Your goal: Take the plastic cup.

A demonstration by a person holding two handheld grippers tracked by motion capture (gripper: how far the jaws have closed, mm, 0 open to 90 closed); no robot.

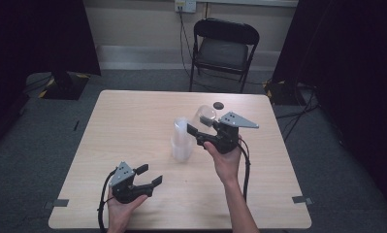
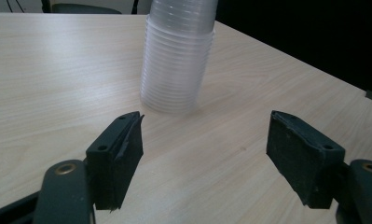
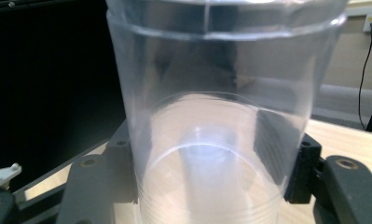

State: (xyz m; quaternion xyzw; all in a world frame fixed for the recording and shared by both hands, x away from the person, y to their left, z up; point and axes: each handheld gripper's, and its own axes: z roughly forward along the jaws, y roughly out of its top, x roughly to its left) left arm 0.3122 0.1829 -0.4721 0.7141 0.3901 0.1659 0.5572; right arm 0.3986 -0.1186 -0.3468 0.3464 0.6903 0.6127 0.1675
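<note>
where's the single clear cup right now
The single clear cup is clamped in the right gripper, held above the table just right of the stack of cups near the table's middle in the high view.

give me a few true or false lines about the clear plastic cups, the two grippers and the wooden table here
1. The right gripper is shut on a single clear plastic cup. True.
2. The left gripper grips the stack of clear plastic cups. False: its jaws stand open and empty, short of the stack.
3. The stack stands on the light wooden table. True.
4. The small dark round object lies beside the left gripper. False: it lies near the table's far edge.
5. A red stool stands behind the table. False: it is a black folding chair.
</note>
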